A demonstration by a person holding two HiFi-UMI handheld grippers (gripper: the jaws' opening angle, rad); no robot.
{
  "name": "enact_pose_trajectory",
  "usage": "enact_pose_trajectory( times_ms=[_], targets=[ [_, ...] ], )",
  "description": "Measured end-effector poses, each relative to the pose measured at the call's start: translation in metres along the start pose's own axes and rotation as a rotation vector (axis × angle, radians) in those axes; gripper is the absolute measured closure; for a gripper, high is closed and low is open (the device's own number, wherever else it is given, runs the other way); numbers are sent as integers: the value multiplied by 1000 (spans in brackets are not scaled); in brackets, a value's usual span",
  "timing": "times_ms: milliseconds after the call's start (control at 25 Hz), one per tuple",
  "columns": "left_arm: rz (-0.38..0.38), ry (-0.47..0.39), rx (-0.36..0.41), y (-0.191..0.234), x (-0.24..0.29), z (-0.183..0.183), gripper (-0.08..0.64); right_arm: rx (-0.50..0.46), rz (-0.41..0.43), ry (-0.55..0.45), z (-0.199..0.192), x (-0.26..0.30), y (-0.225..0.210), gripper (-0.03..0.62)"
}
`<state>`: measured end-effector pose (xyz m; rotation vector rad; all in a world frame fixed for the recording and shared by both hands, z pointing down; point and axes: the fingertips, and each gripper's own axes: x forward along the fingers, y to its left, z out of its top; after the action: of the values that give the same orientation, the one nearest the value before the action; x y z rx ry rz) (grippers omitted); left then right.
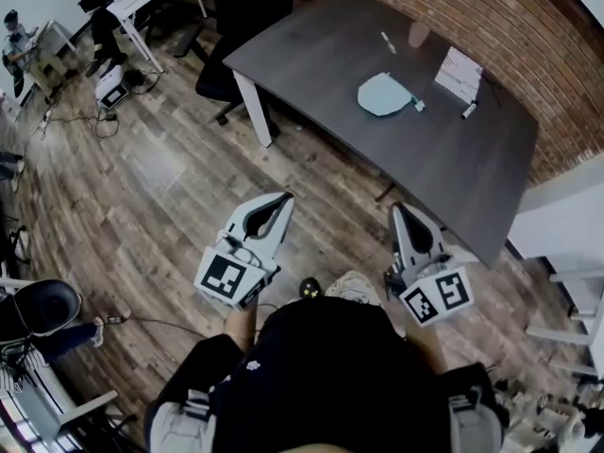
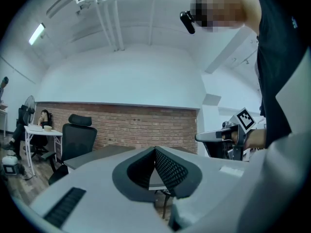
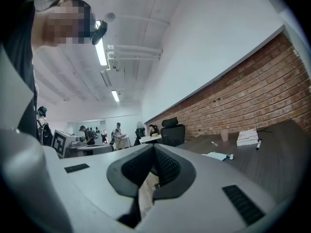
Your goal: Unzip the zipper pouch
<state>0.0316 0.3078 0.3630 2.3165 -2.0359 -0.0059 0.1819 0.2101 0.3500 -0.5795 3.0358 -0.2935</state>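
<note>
Head view: zipper pouch (image 1: 384,93) sits mid-bench (image 1: 311,55), well apart from both grippers. Left gripper (image 1: 280,199) and right gripper (image 1: 398,209): fingers (image 2: 169,170) clenched, empty. Risk: reaching in w/o opening, they'd shove the pouch, not grip it.

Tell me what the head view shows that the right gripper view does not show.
Only the head view: the wooden floor, and the left gripper and right gripper from above, short of the table. Only the right gripper view: ceiling lights and people at far desks. Both: the light blue pouch, cup, marker and brick wall.
</note>
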Motion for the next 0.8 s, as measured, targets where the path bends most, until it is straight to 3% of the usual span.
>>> enact_pose_trajectory(
  times_ms=[240, 560, 800],
  targets=[
    [-65, 16, 6, -1, 38, -2, 558, 31, -50, 4, -8, 7, -37, 594],
    [-26, 39, 29, 42, 83, 2, 558, 46, -2, -10, -2, 71, -77, 594],
    [3, 14, 14, 74, 121, 10, 557, 20, 13, 41, -1, 117, -111, 594]
  ],
)
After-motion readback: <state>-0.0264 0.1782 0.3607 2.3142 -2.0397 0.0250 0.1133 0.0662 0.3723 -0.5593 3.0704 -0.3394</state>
